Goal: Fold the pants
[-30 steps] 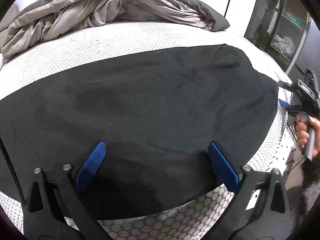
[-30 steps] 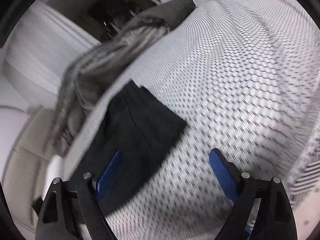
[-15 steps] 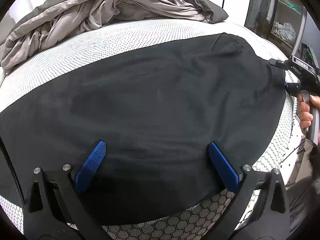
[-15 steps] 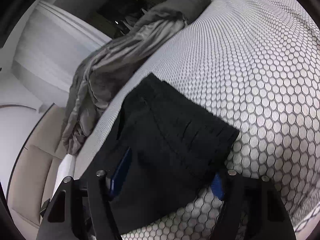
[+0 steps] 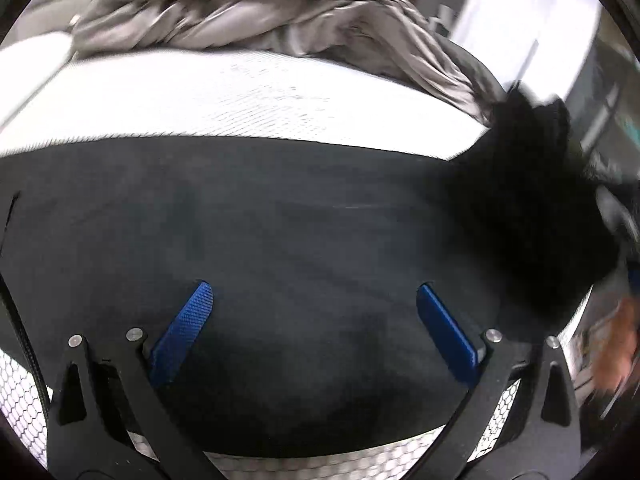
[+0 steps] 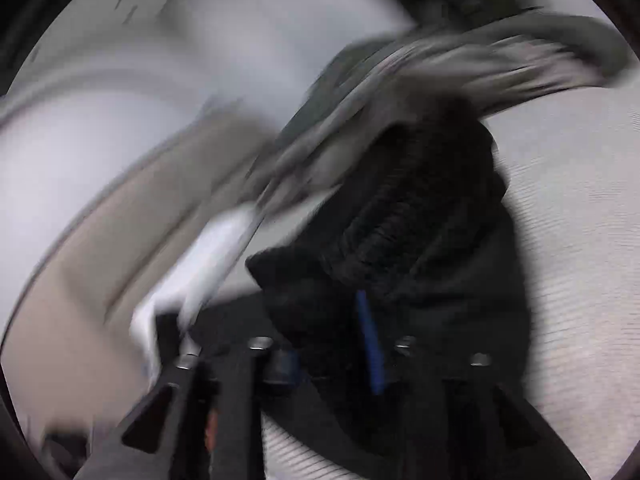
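Clearly the black pants [image 5: 280, 240] lie spread flat across the white honeycomb mattress [image 5: 240, 96], directly under and ahead of the left gripper [image 5: 314, 332], whose blue fingers [image 5: 182, 336] stand released and wide apart above the cloth, gripping nothing. Beyond those fingers a crumpled grey blanket [image 5: 260, 12] is heaped at the far side of the bed. Off past the right-hand finger, one end of the pants is bunched and raised off the mattress. The right wrist view is heavily blurred: there the right gripper [image 6: 332, 360] has its fingers [image 6: 370, 344] clenched close together with the ribbed waistband end of the pants [image 6: 420, 220] between them, the fabric rising just ahead of the fingertips, grey blanket [image 6: 460, 64] beyond
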Demonstrator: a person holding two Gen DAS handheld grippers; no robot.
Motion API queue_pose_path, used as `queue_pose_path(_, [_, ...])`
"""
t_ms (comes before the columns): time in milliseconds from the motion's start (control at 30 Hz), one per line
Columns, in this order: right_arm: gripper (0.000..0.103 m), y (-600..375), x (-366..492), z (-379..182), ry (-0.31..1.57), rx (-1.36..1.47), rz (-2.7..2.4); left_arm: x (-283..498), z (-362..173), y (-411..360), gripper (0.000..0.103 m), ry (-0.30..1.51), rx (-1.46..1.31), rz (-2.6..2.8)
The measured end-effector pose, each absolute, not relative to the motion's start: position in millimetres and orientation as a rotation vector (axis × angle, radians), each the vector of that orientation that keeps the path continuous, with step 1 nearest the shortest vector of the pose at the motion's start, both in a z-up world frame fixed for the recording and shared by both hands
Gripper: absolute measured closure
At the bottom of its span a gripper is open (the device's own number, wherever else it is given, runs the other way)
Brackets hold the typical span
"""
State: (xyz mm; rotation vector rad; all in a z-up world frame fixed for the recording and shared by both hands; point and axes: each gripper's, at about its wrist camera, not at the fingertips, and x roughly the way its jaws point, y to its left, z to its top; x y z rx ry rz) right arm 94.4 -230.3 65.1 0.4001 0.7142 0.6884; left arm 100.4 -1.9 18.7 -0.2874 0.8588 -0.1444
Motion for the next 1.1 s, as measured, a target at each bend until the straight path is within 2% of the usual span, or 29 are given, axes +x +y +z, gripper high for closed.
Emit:
queue_pose_path(33, [0.054, -208, 90, 65, 0.724, 0.337, 0.748, 100, 17, 7, 0.002, 0.868, -0.319, -0.143])
queue_pose_path(100, [0.053, -193, 81, 68, 0.705, 0.265, 0.783, 98, 16, 18, 0.002, 0.881, -0.350, -0.146])
queue_pose_path(233, [0.042, -211, 82, 71, 0.677, 0.245, 0.664, 95, 17, 25, 0.005, 0.872, -0.407, -0.209])
queue_pose_path(367, [0.042, -225, 108, 40, 0.808, 0.123, 0.358, 102, 10, 16, 0.036, 0.900, -0.557, -0.360])
queue_pose_path(400, [0.042, -227, 112, 30, 0.853, 0.113, 0.337, 108, 3, 10, 0.038, 0.934, -0.611, -0.417])
queue_pose_path(633, [0.041, -230, 104, 12, 0.865, 0.048, 0.348, 132, -14, -11, 0.039, 1.017, -0.717, -0.511])
queue_pose_path(767, [0.041, -240, 90, 10, 0.861, 0.066, 0.353, 147, -18, -40, 0.039, 1.034, -0.671, -0.537])
queue_pose_path(867, [0.041, -236, 90, 5, 0.859, 0.065, 0.351, 150, -17, -64, 0.070, 1.025, -0.626, -0.509])
queue_pose_path(967, [0.040, -235, 90, 6, 0.862, 0.056, 0.348, 146, -4, -75, 0.088, 0.968, -0.581, -0.467])
queue_pose_path(1100, [0.039, -232, 98, 14, 0.869, 0.134, 0.386, 135, 34, -60, 0.091, 0.848, -0.500, -0.424])
